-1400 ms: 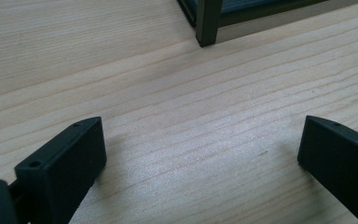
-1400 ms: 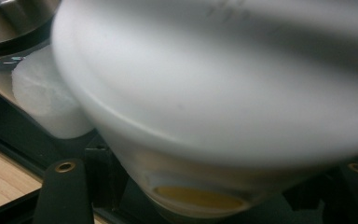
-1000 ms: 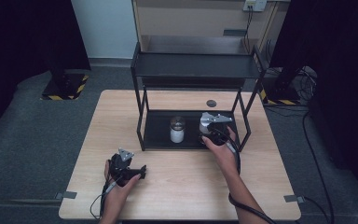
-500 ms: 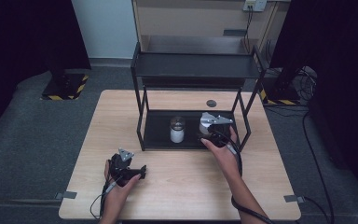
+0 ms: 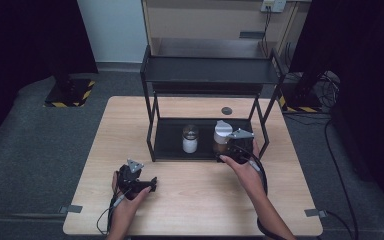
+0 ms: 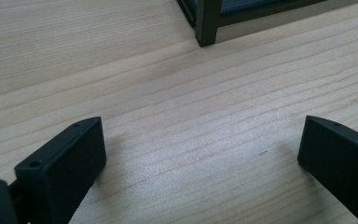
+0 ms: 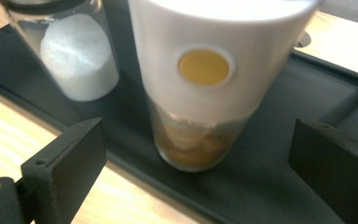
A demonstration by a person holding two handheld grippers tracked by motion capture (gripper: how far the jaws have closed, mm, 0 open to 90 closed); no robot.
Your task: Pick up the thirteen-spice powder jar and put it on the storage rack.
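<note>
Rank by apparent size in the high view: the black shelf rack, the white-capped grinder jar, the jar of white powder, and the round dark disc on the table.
1. Black shelf rack.
2. White-capped grinder jar.
3. Jar of white powder, only slightly smaller; they stand side by side, so this ranking is close.
4. Round dark disc.

Light wooden table (image 5: 195, 210), black two-tier rack (image 5: 207, 75) on it, two jars on its lower shelf (image 5: 170, 145)

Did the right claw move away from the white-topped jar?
Yes. The right claw backed off toward the shelf's front edge, opening, leaving the white-topped jar standing free.
</note>
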